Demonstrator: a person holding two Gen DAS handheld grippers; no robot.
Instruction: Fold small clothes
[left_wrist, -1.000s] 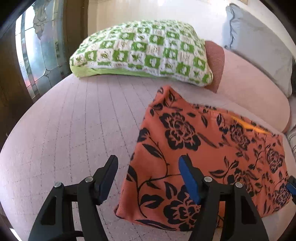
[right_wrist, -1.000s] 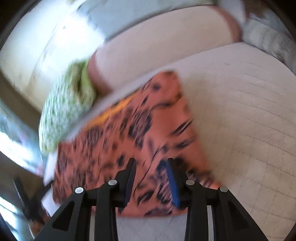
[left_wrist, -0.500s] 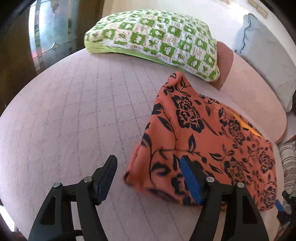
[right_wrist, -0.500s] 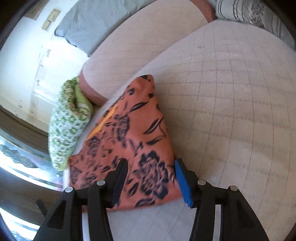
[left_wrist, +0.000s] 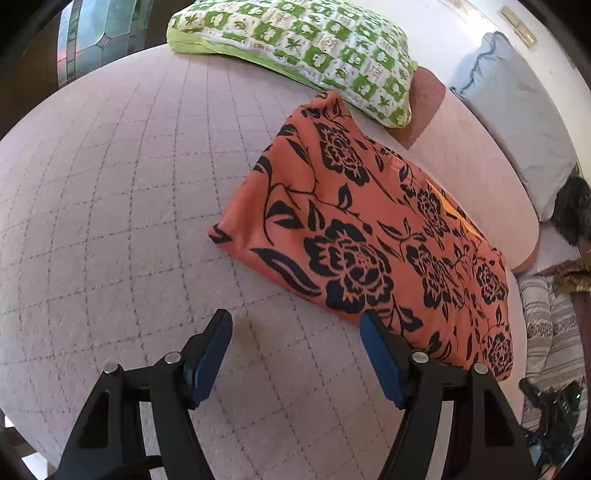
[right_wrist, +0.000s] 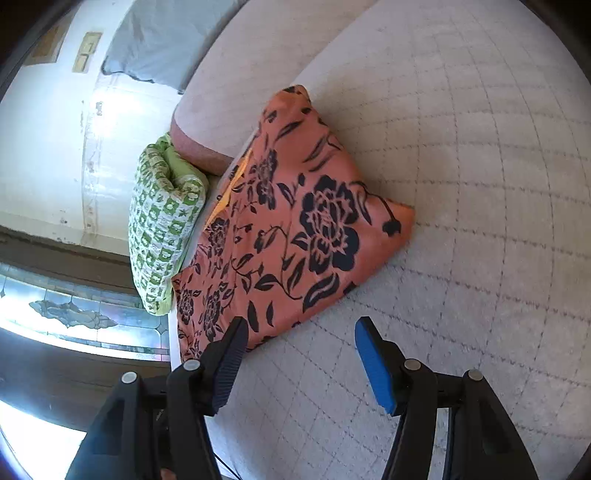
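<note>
An orange garment with black flowers (left_wrist: 354, 229) lies folded flat on a pale quilted bed (left_wrist: 122, 206). My left gripper (left_wrist: 295, 332) is open and empty, just short of the garment's near edge; its right finger overlaps that edge in view. In the right wrist view the same garment (right_wrist: 295, 229) lies ahead and to the left. My right gripper (right_wrist: 299, 336) is open and empty, held back from the garment's near edge, above the bedcover (right_wrist: 480, 184).
A green-and-white patterned pillow (left_wrist: 295, 48) lies behind the garment, with a pink bolster (left_wrist: 476, 162) and a grey pillow (left_wrist: 517, 110) beyond. A striped cloth (left_wrist: 550, 332) lies at the right. A stained-glass window (right_wrist: 74, 314) is at the bed's side.
Both grippers have drawn back from the garment, which now lies farther ahead of them. The right gripper has opened wider. The garment lies flat where it was.
</note>
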